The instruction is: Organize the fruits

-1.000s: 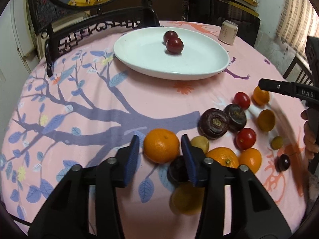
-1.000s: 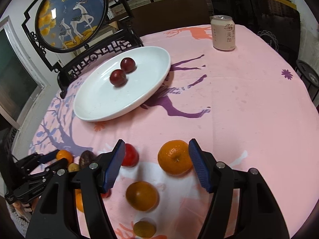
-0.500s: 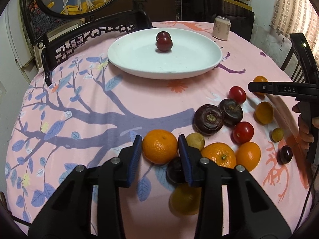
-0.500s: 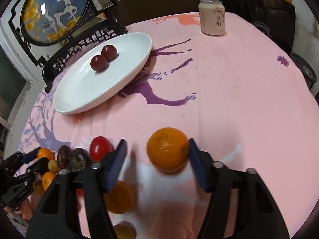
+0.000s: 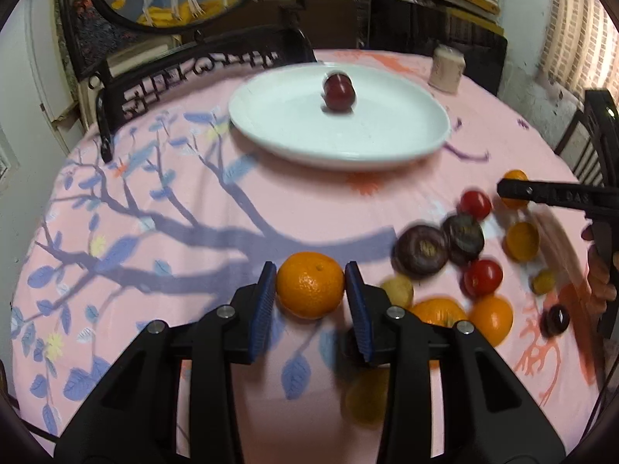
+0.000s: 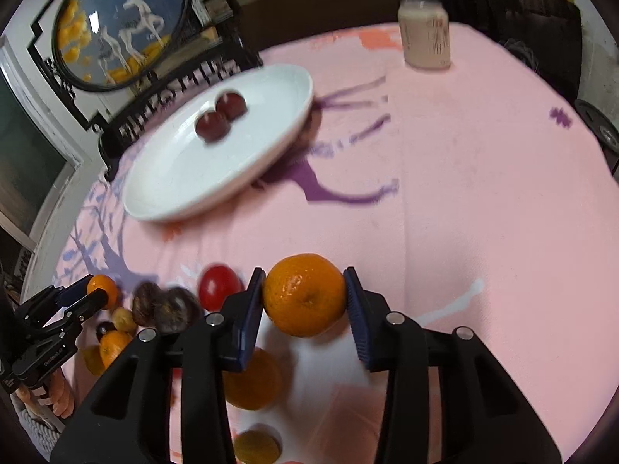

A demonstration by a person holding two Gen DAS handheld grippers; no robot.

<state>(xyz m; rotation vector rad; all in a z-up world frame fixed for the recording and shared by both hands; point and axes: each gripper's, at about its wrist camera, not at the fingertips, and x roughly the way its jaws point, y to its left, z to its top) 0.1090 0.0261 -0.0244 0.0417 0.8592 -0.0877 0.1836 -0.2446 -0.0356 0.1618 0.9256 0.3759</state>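
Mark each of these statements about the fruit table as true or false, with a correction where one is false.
1. The left gripper grips an orange. True.
2. The white plate holds three oranges. False: it holds two dark red fruits.
3. The right gripper, whose jaws have just been closing, has another orange between its pads. True.
4. The can lies tipped over on the plate. False: it stands upright on the pink tablecloth.

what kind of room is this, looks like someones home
Probably a home dining room: a round table in a pink tree-print cloth, carved dark wooden chairs around it, and a white serving plate beside loose fruit.
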